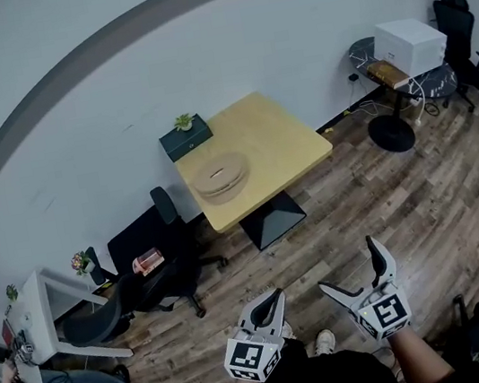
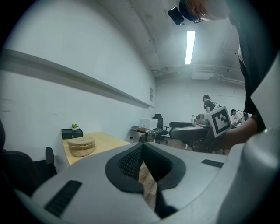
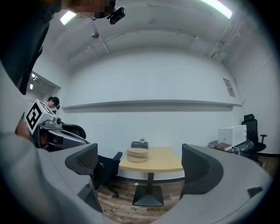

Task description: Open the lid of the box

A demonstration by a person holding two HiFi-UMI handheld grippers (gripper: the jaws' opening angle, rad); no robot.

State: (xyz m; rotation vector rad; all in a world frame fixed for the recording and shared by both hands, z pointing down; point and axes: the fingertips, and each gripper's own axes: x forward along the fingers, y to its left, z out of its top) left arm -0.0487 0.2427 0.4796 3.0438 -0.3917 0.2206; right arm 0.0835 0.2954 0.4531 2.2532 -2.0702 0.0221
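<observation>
A round woven box (image 1: 218, 174) with its flat lid on rests on the light wooden table (image 1: 278, 139), well ahead of both grippers across the wood floor. My left gripper (image 1: 278, 296) is low in the head view, its jaws together and nothing between them. My right gripper (image 1: 347, 263) is beside it, jaws spread wide and empty. The left gripper view has the box (image 2: 81, 146) far off to the left of the closed tips of the left gripper (image 2: 142, 146). In the right gripper view the box (image 3: 137, 155) sits far away between the parted jaws of the right gripper (image 3: 139, 165).
A dark green case with a small plant (image 1: 185, 138) sits at the table's back corner. A black office chair (image 1: 153, 246) stands to the table's left. A white desk (image 1: 46, 309) with a seated person is at the far left. A side table with a white box (image 1: 410, 44) is at the back right.
</observation>
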